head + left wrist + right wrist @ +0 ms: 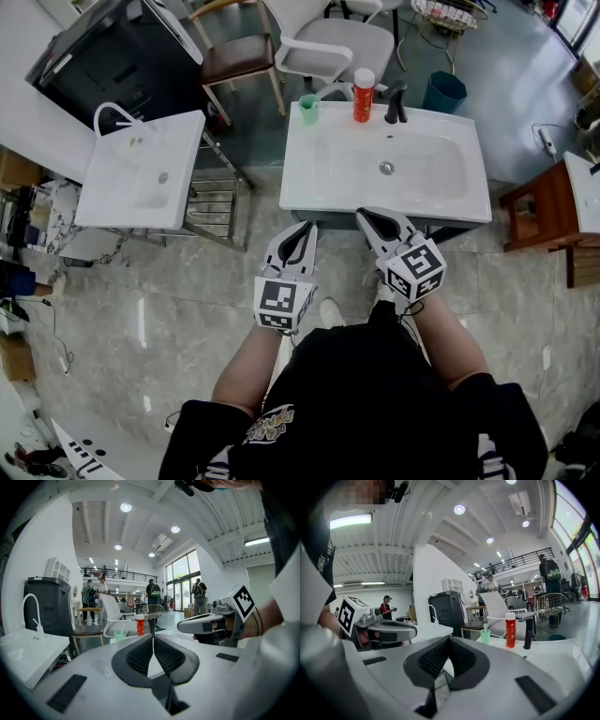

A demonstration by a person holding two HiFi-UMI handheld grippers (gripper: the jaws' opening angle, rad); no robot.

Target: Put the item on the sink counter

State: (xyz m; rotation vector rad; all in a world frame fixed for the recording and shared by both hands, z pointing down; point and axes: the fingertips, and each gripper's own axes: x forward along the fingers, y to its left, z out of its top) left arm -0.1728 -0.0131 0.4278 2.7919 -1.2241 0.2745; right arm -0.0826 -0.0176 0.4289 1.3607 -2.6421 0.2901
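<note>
Left gripper [302, 232], right gripper [367, 216]: jaws together, empty.
Ahead of jaws, white sink tabletop [323, 183]; red cylindrical bottle [363, 96] at far rim; grey marbled floor [169, 281] beneath.

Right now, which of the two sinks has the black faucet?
The sink straight ahead, with the black faucet; the left sink has a white faucet.

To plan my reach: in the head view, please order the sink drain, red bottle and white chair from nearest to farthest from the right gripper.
1. sink drain, straight ahead.
2. red bottle, ahead, slightly left.
3. white chair, beyond, further left.
</note>
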